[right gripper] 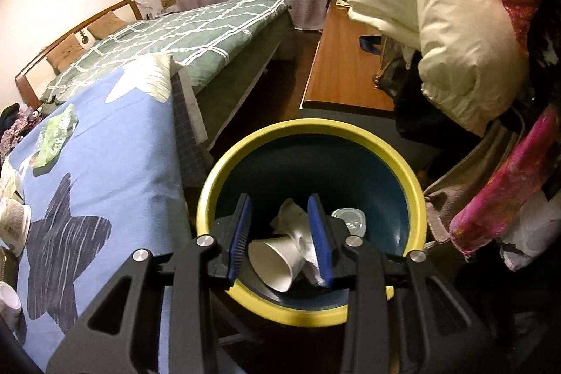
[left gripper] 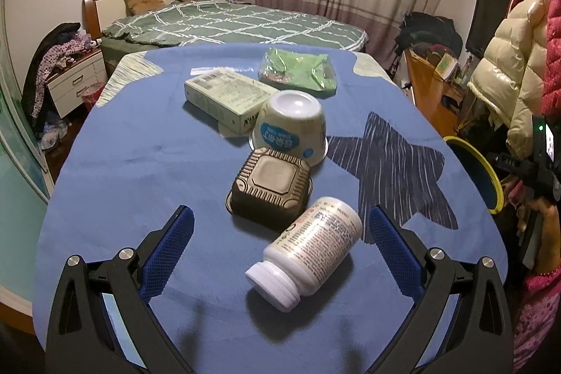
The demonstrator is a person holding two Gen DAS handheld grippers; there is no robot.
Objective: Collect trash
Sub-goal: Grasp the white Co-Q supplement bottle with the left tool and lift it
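Currently, the left wrist view shows the left gripper (left gripper: 280,233) with its jaws spread wide and nothing between them, poised above the table (left gripper: 140,163), which is covered by a blue star-print cloth. A white pill bottle (left gripper: 308,251) lies on its side just ahead of the fingers. Beyond it sit an upturned brown plastic tray (left gripper: 271,186), an upturned white cup (left gripper: 292,128) touching that tray, a pale green carton (left gripper: 229,99), and a green plastic bag (left gripper: 298,70) at the far edge. The yellow-rimmed bin (left gripper: 491,177) stands off the table's right side.

The right wrist view shows the right gripper (right gripper: 280,233) held over the bin (right gripper: 403,160), jaws partly parted, pads pressing on nothing. A paper cup (right gripper: 271,263) and a crumpled tissue (right gripper: 298,226) lie inside the bin below the fingers, with a clear lid (right gripper: 350,219) beside them.

Judgement: the right side is at the drop-off step; five items remain on the table. The next move likely calls for lowering the left gripper astride the pill bottle, which may roll.
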